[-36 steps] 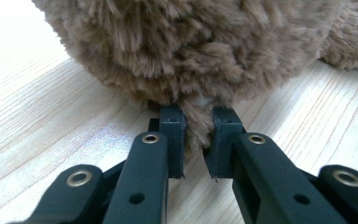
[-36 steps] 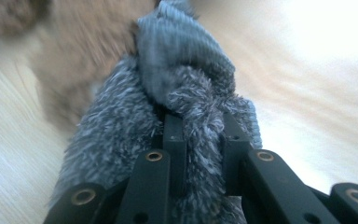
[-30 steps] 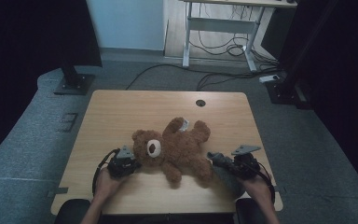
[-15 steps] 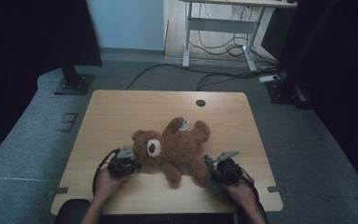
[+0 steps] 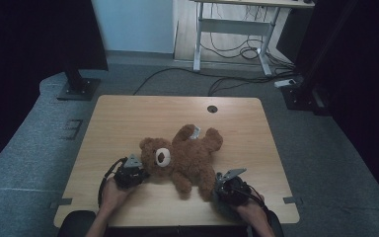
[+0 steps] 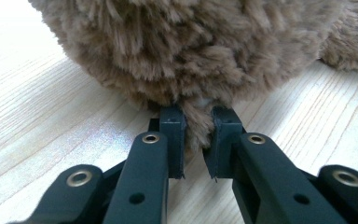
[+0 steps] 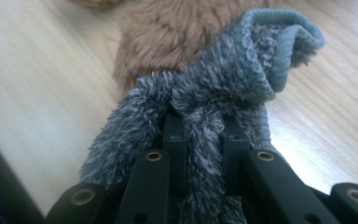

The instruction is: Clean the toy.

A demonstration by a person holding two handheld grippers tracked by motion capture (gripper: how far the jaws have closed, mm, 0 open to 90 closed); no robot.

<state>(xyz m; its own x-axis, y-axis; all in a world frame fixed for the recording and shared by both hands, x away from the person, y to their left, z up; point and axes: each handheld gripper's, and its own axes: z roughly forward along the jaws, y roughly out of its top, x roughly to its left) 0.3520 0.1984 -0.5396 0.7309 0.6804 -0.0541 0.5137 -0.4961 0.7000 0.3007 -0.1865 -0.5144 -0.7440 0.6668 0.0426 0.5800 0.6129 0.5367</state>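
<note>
A brown teddy bear (image 5: 187, 155) lies on its back in the middle of the wooden table (image 5: 128, 118), head toward the left. My left gripper (image 5: 139, 171) sits by the bear's head. In the left gripper view it (image 6: 198, 121) is shut on a tuft of the bear's brown fur (image 6: 196, 56). My right gripper (image 5: 218, 184) is at the bear's near leg. In the right gripper view it (image 7: 203, 123) is shut on a fuzzy grey sock (image 7: 242, 70) with a ribbed cuff, bunched against the bear's leg (image 7: 168, 32).
A round cable hole (image 5: 212, 108) sits near the table's far edge. On the floor stand a black base (image 5: 76, 89) at the far left and a white desk frame (image 5: 232, 37) with cables behind. The table's front edge is close under both hands.
My right gripper has moved left and down, closer to the bear's near leg. The left gripper and the bear have stayed where they were.
</note>
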